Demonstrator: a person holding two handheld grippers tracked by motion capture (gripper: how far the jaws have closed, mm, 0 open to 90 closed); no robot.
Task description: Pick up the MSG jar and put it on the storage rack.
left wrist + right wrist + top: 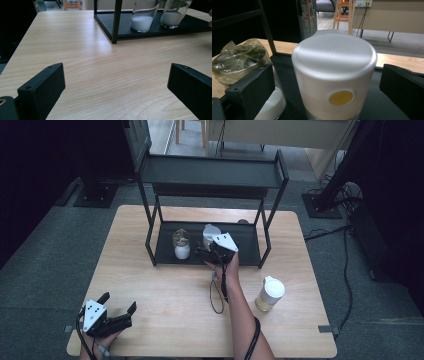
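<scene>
The right gripper [206,254] sits at the front edge of the black rack's lower shelf [250,251], jaws spread wide on either side of the white-lidded jar [210,234] with clear gaps and no pad pressing on it. In the right gripper view the jar [334,75] stands upright on the shelf between the jaws, its long axis vertical, lid on top, a round yellow sticker [341,97] on the lid's side facing the camera.

Seen from above, a plastic-covered jar of white powder [181,245] stands just beside it at 9 o'clock, so room on that side is tight. At 3 o'clock the shelf is bare as far as the rack's front right post [266,242]. The upper shelf [210,172] overhangs both jars.

The left gripper [119,309] rests near the table's [165,290] front left corner, jaws wide apart over bare wood. A third jar with a white lid and yellowish contents [270,293] stands on the table at 4 o'clock from the rack, well apart from both grippers.
</scene>
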